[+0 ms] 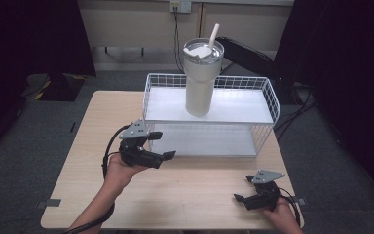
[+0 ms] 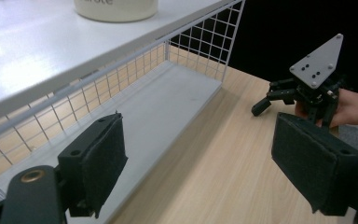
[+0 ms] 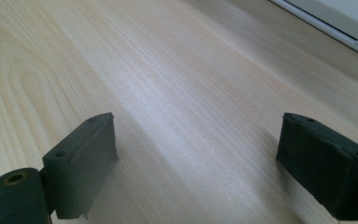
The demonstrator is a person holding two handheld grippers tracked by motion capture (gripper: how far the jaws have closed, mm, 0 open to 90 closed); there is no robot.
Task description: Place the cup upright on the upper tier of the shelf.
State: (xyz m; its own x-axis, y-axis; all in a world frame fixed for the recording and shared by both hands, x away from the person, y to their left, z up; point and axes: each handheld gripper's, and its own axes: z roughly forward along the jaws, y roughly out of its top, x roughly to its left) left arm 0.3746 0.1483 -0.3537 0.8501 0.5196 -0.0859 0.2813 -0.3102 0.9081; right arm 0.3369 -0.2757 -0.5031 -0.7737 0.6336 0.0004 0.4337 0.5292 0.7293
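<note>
Tumbler (image 1: 202,78) on rack (image 1: 268,90), beyond left tool (image 1: 158,145).

Bench (image 1: 195,195): light wood-grain top, rounded corners, standing on the floor with room on all sides.
Floor (image 1: 24,161): grey carpet, even in tone.
Back wall (image 1: 126,22): pale cream panels with a darker skirting strip along the bottom.
Wall socket (image 1: 180,6): mounted high on the back wall, one black cable (image 1: 177,39) hanging from it to the floor.
Dark curtains (image 1: 34,36): black cloth at the left and at the right side of the room.
Light: soft and from above, with faint shadows on the bench.
</note>
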